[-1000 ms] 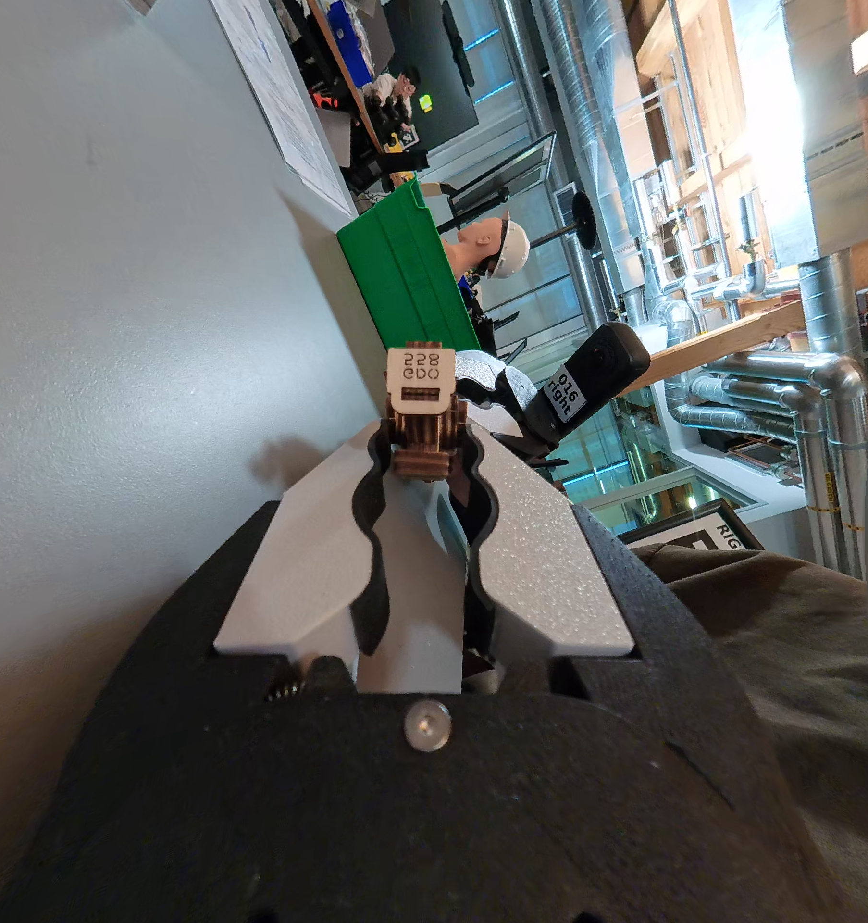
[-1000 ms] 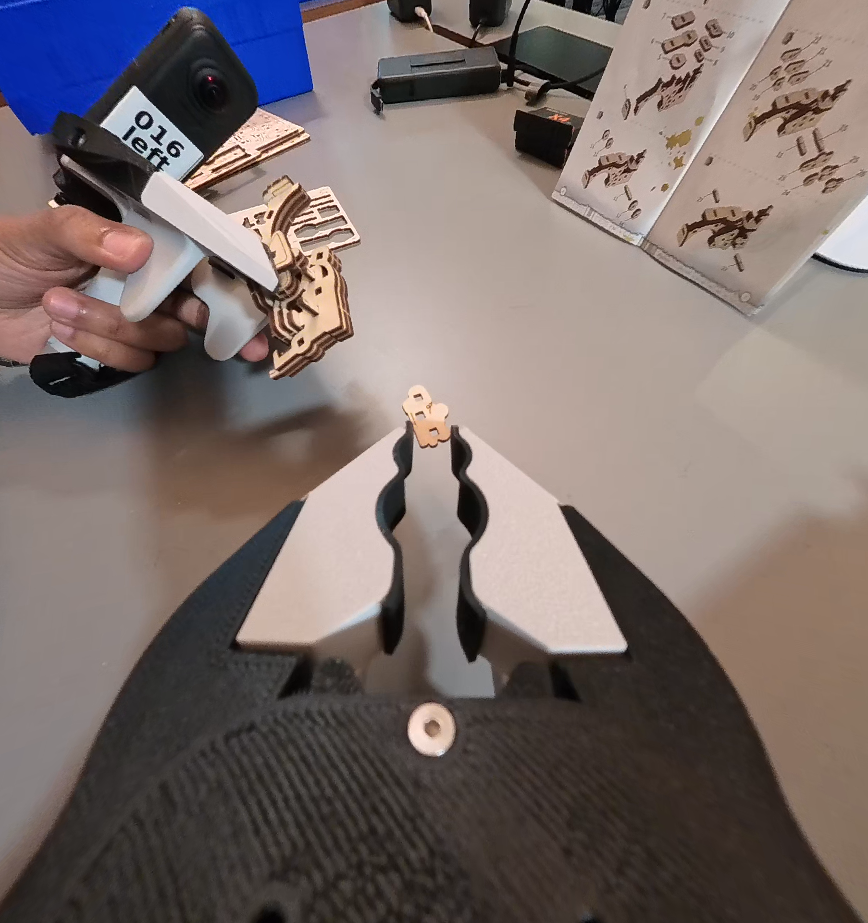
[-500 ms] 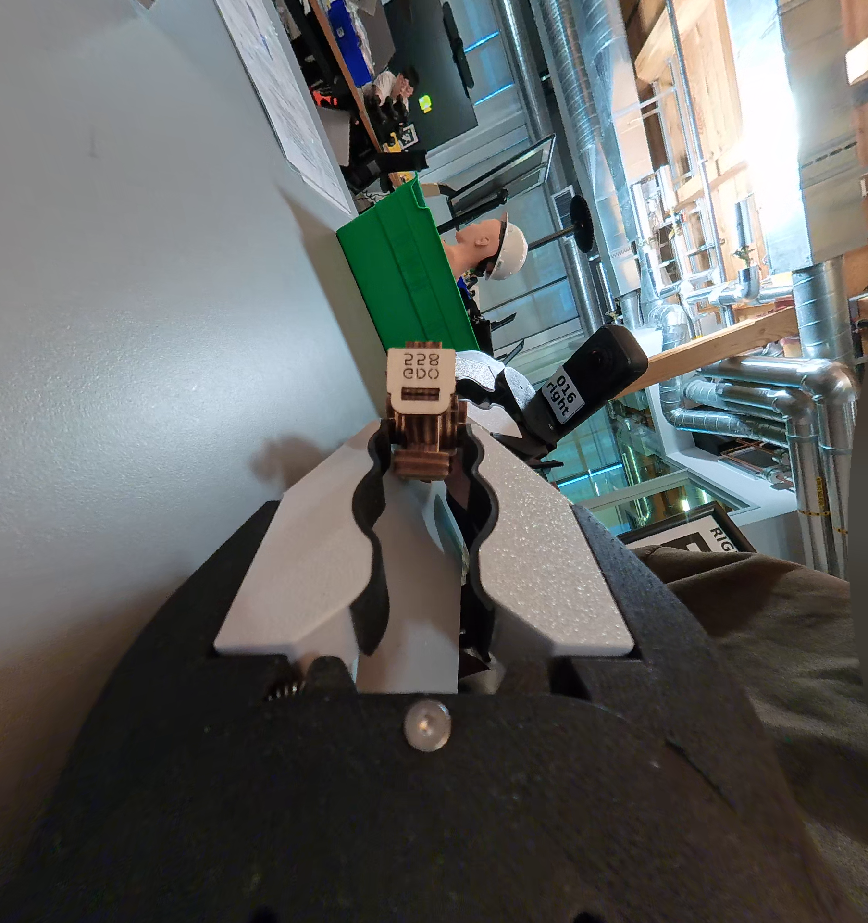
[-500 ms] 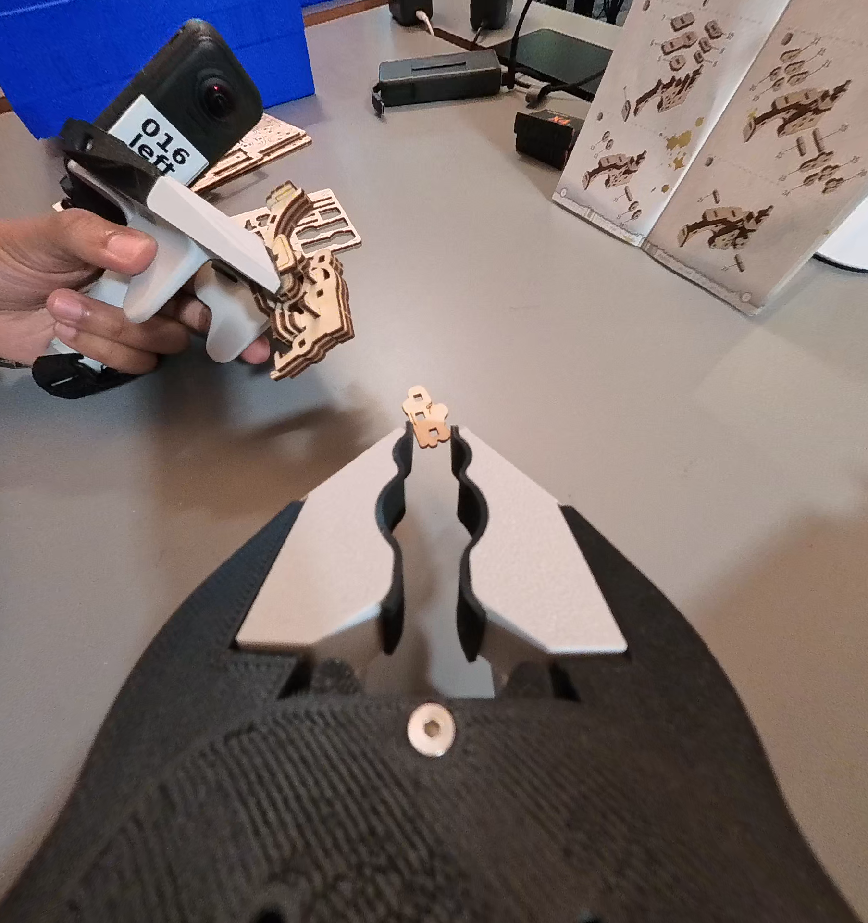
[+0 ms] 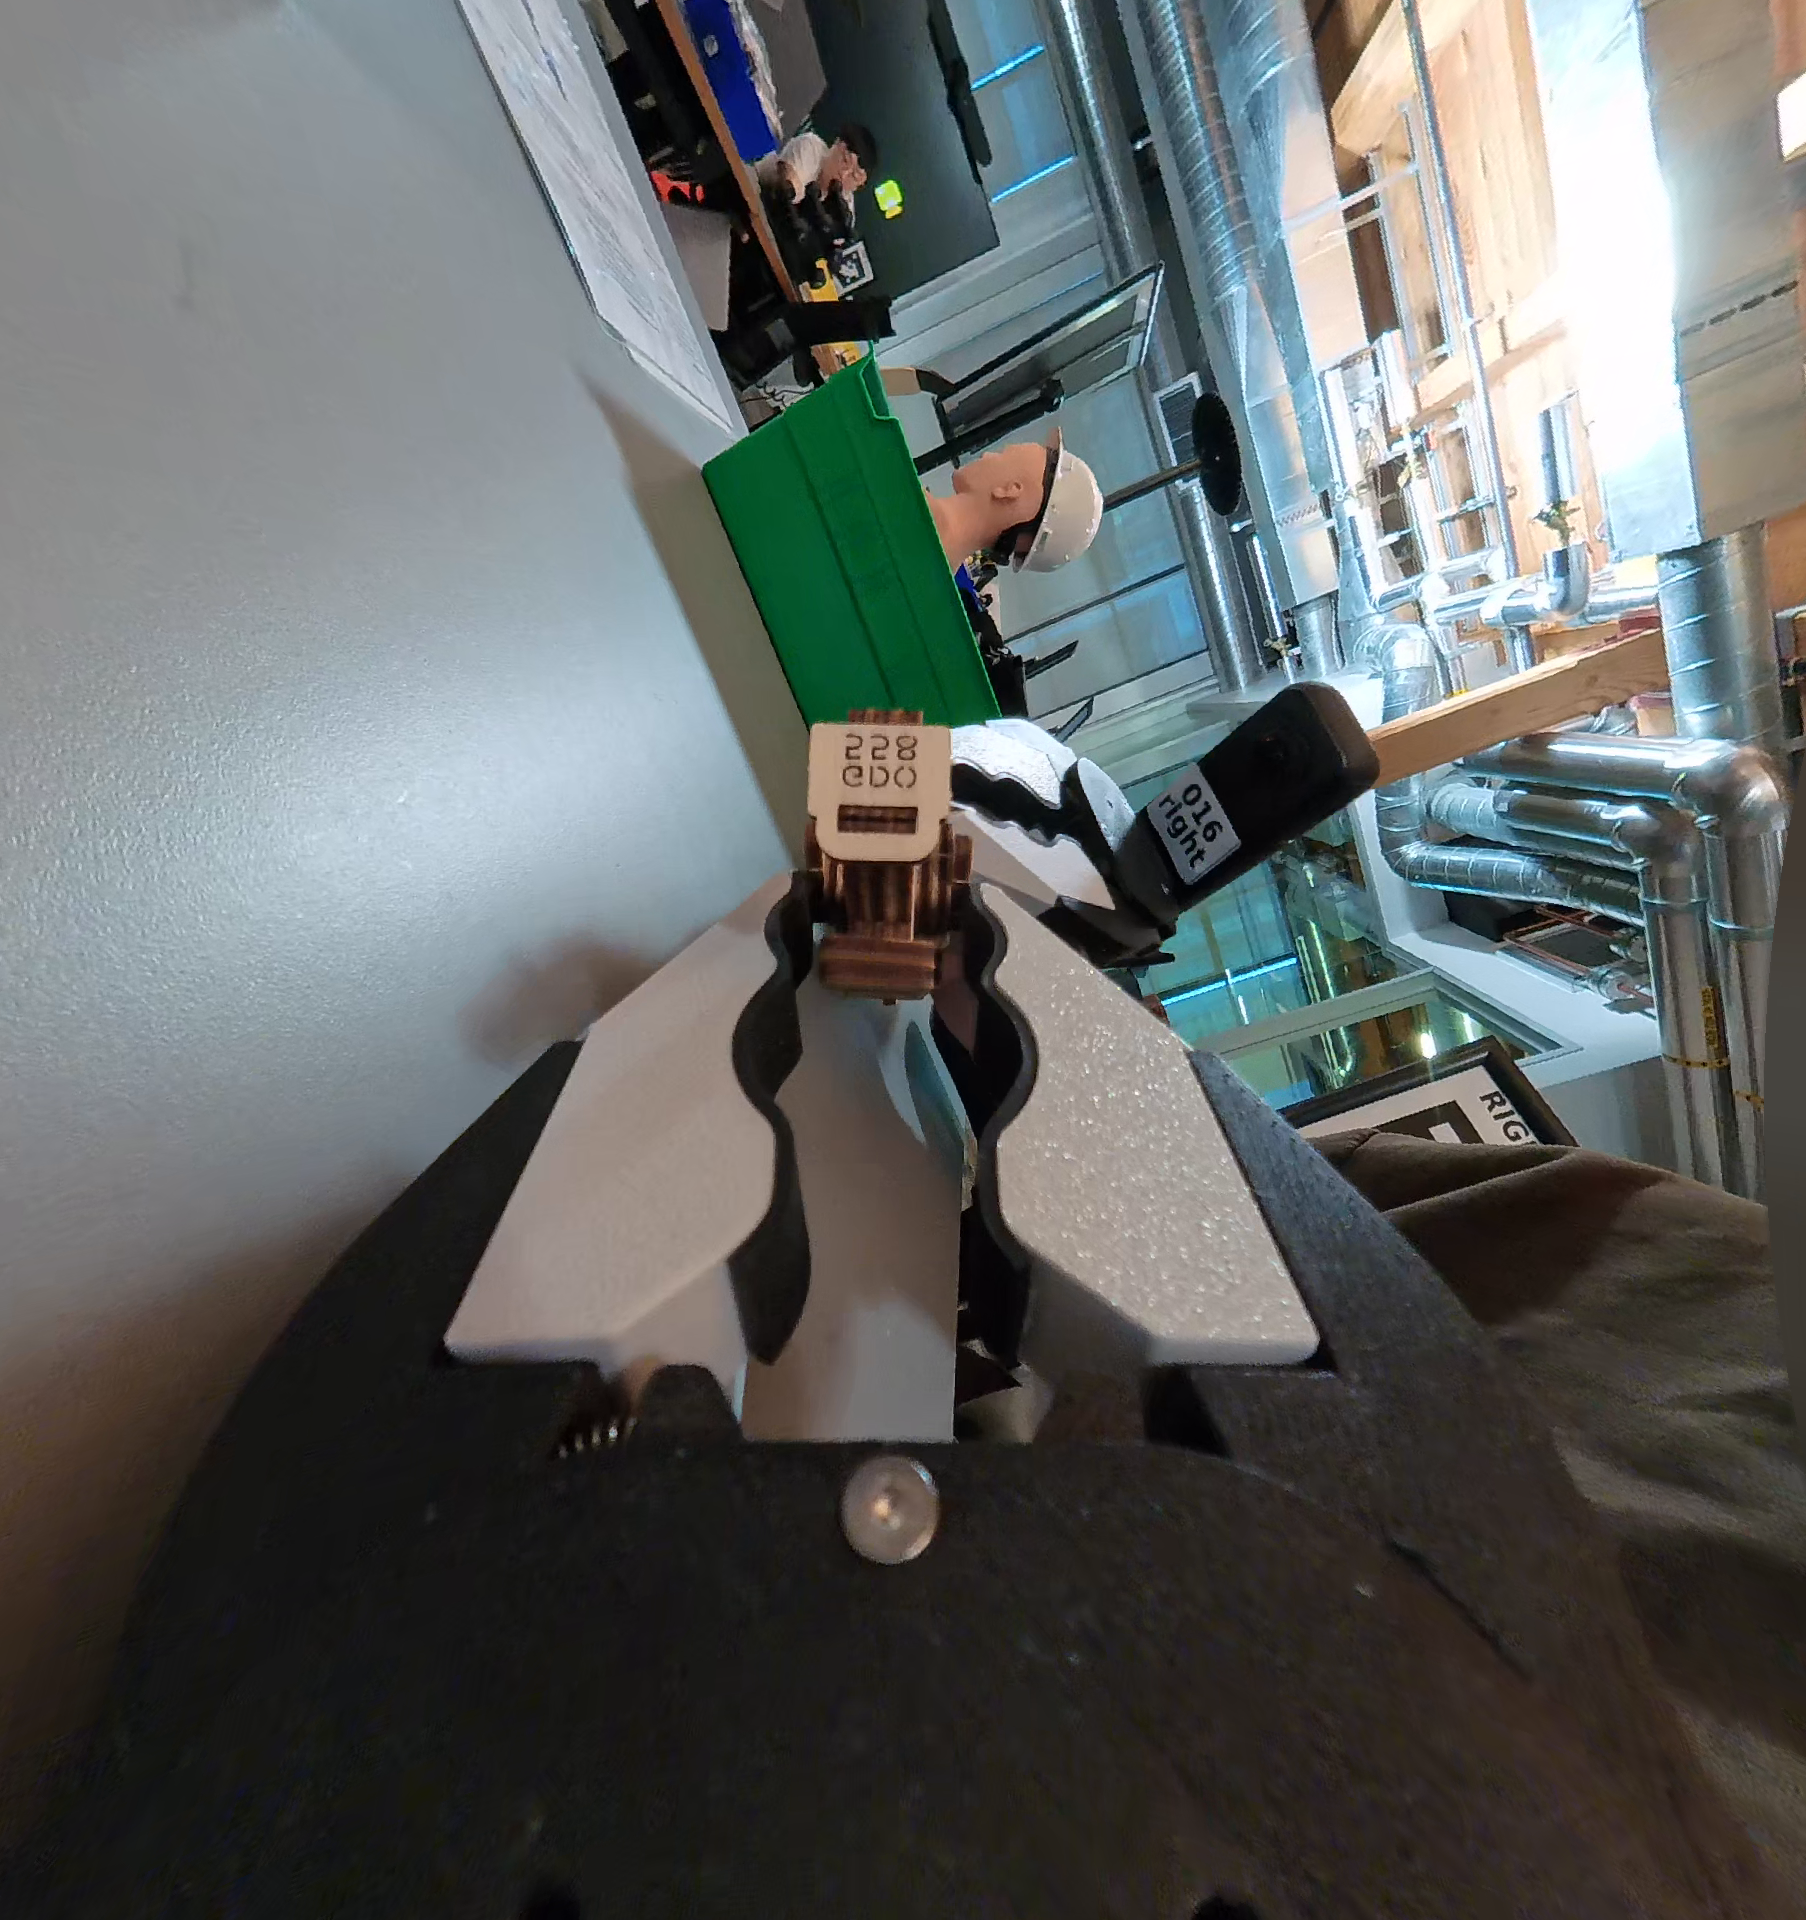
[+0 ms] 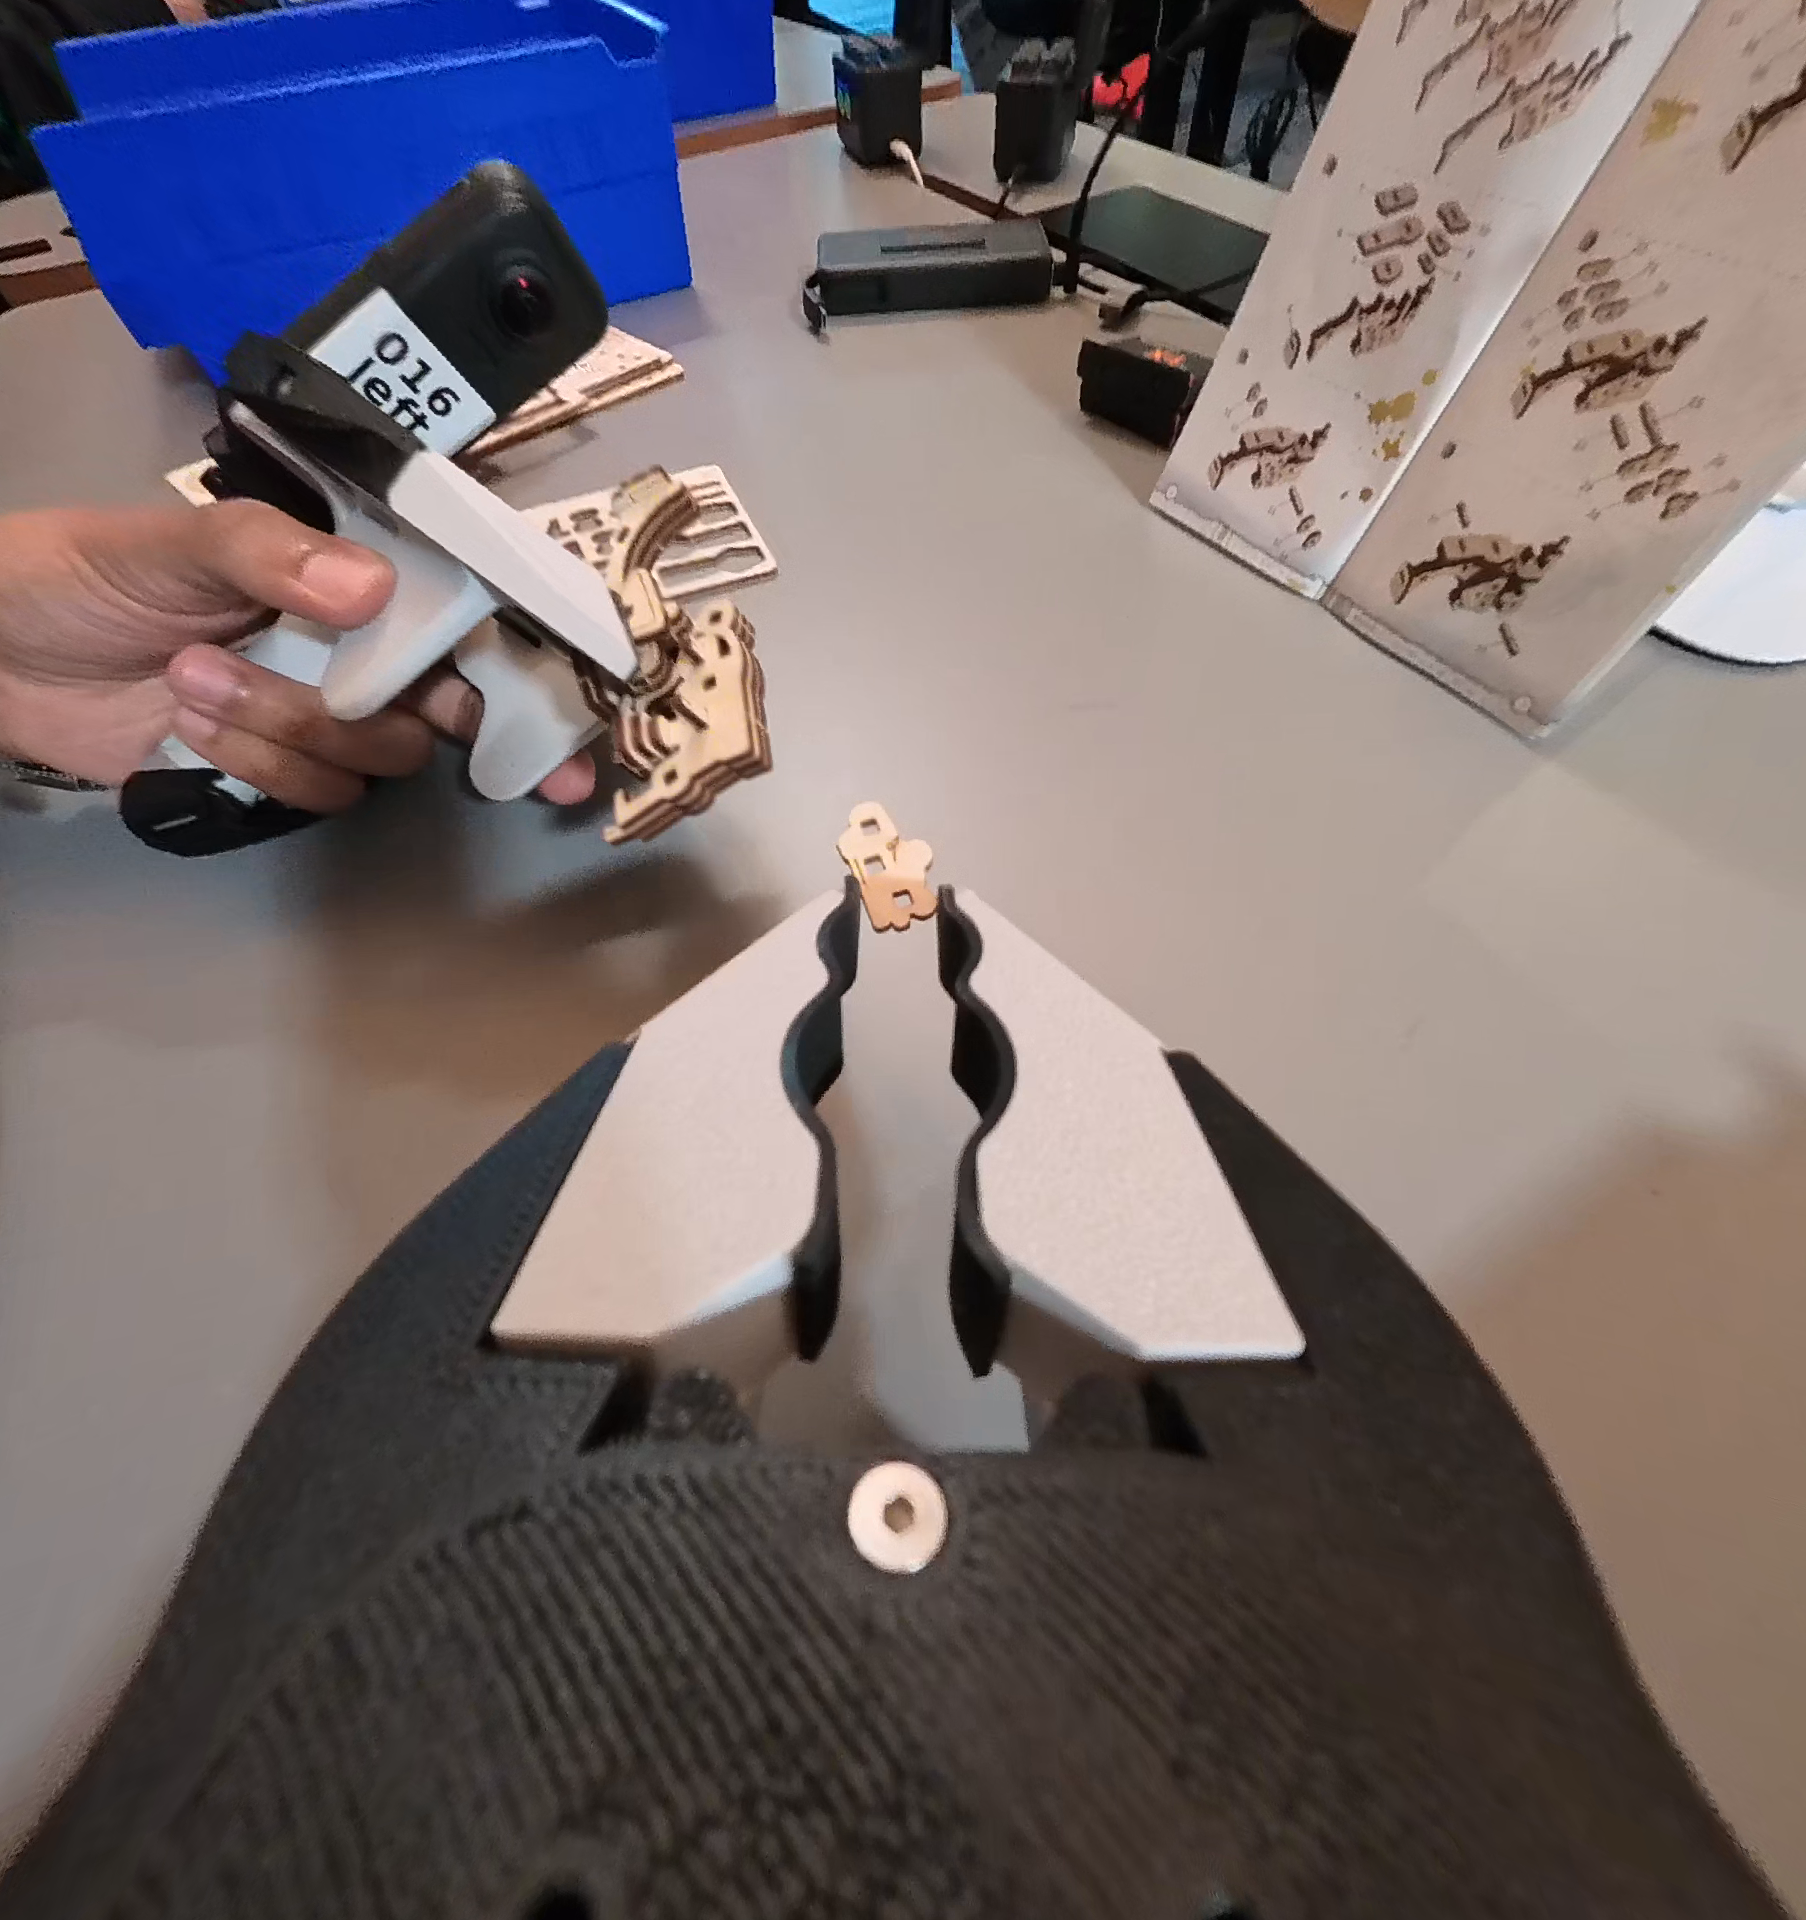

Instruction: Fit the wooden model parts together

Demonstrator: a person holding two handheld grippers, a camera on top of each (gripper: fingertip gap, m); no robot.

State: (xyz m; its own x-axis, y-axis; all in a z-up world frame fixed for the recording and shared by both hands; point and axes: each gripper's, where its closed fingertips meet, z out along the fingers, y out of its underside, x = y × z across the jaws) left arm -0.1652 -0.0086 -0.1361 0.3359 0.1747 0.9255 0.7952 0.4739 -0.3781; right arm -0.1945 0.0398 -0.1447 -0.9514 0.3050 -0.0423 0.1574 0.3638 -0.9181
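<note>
**Two parts held, not yet joined**

Two wooden pieces hang above the table (image 6: 1138, 727). The right gripper (image 6: 894, 899) pinches a small part (image 6: 886, 869); the left gripper (image 6: 624, 665) clamps the layered model (image 6: 696, 707), near but apart. Next, I judge, the part must line up with a slot. Both gripper cameras and the model bear labels; pictured instruction sheets (image 6: 1501, 416) stand behind.

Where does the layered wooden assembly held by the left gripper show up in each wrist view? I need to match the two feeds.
Left wrist view: the layered wooden assembly sits just above centre, clamped between the left gripper's fingertips.
Right wrist view: it appears left of centre, above the table, at the tip of the hand-held left gripper.
Shared landmark: the grey table.
</note>
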